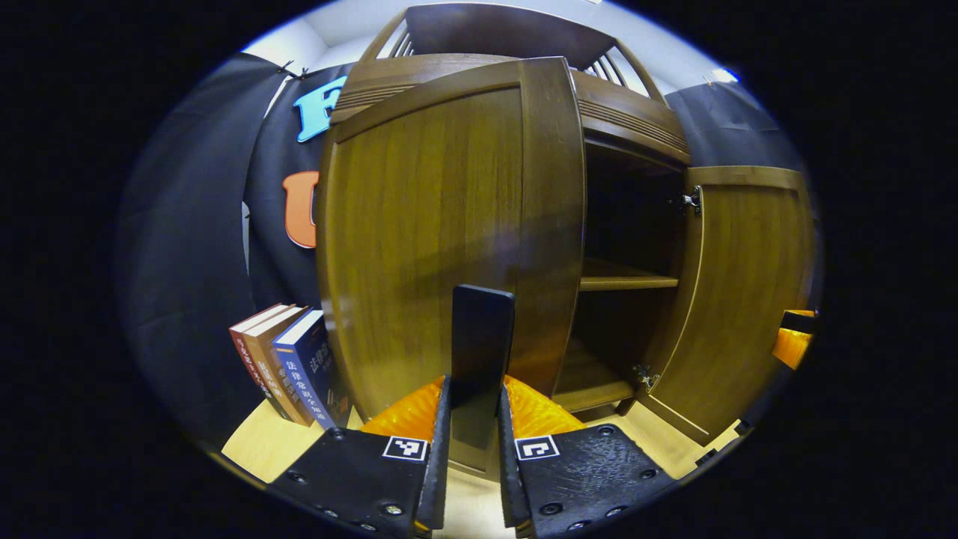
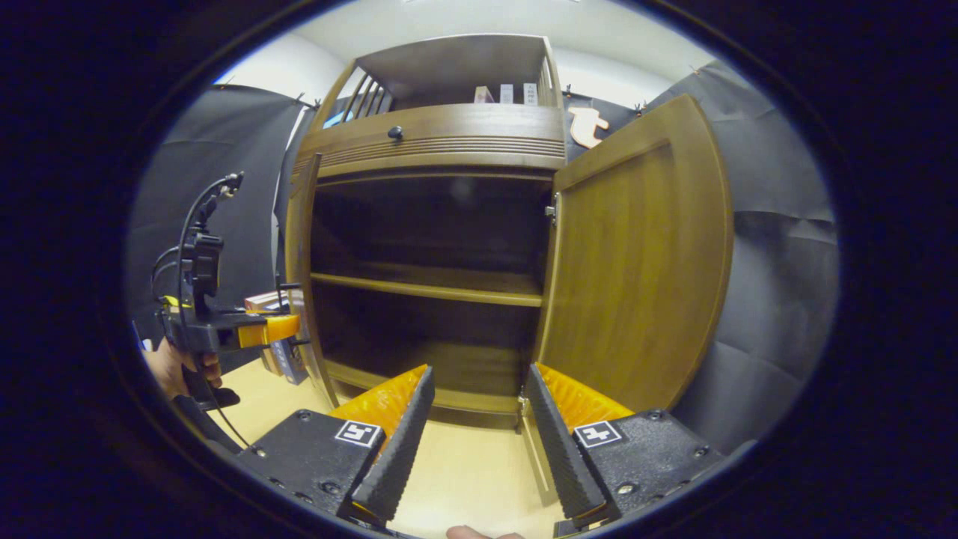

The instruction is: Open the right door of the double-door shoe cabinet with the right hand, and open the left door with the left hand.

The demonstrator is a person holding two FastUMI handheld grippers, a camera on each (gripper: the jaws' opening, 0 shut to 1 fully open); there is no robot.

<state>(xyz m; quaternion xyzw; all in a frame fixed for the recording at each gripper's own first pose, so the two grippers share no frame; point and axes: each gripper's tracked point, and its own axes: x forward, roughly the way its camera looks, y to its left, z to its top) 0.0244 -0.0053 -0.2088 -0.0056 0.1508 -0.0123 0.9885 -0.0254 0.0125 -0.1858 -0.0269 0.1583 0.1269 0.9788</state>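
Three books [image 1: 288,359] stand leaning together on the pale wooden floor [image 1: 262,445], right up against the black cloth wall [image 1: 179,299].

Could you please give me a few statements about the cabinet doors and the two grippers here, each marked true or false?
1. The left gripper is shut on the black handle of the left door. True.
2. The right door is closed. False: it stands swung wide open, showing the shelf inside.
3. The right gripper grips the right door. False: its fingers are spread with nothing between them.
4. Books stand beside the cabinet, next to the left door. True.
5. The left door is flush shut. False: it is partly swung out.
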